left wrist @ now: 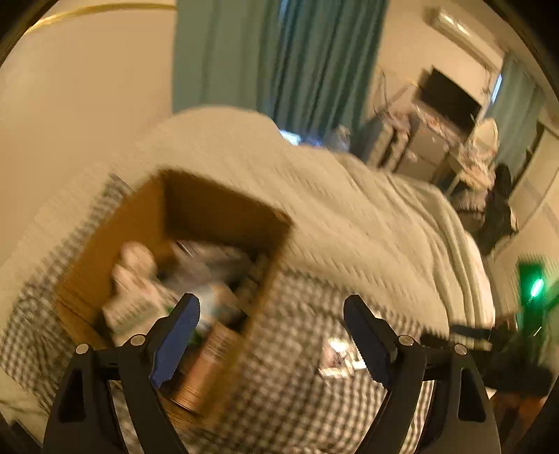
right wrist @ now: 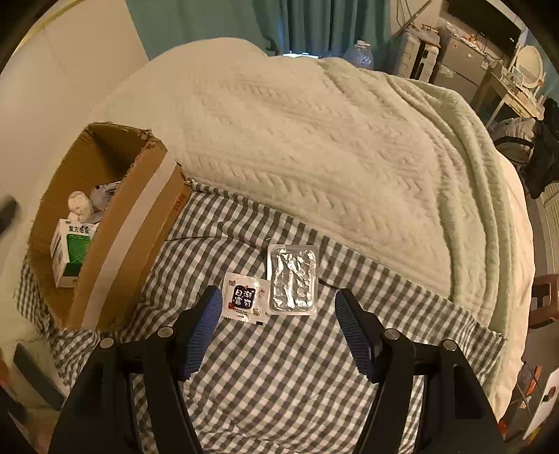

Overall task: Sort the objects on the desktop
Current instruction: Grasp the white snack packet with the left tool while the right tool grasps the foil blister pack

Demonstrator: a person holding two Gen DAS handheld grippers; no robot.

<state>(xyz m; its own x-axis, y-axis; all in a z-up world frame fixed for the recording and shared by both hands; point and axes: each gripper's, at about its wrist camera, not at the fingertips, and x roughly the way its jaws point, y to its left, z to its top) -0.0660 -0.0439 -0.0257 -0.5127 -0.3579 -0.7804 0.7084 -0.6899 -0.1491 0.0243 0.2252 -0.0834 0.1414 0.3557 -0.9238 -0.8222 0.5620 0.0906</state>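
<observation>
A cardboard box (right wrist: 115, 223) stands on the checked cloth (right wrist: 286, 366) at the left; it holds a green-and-white medicine box (right wrist: 71, 251), a white lump and other items. A white sachet with a dark label (right wrist: 244, 297) and a silver foil blister pack (right wrist: 292, 279) lie side by side on the cloth. My right gripper (right wrist: 278, 330) is open and empty, just short of them. My left gripper (left wrist: 270, 340) is open and empty, over the box's near right corner (left wrist: 223, 349); that view is blurred. The sachet shows faintly in the left wrist view (left wrist: 337, 356).
A cream knitted blanket (right wrist: 314, 139) covers the bed beyond the cloth. A wall is on the left. Green curtains (right wrist: 314, 24), drawers and a cluttered desk (right wrist: 506, 87) are at the back right.
</observation>
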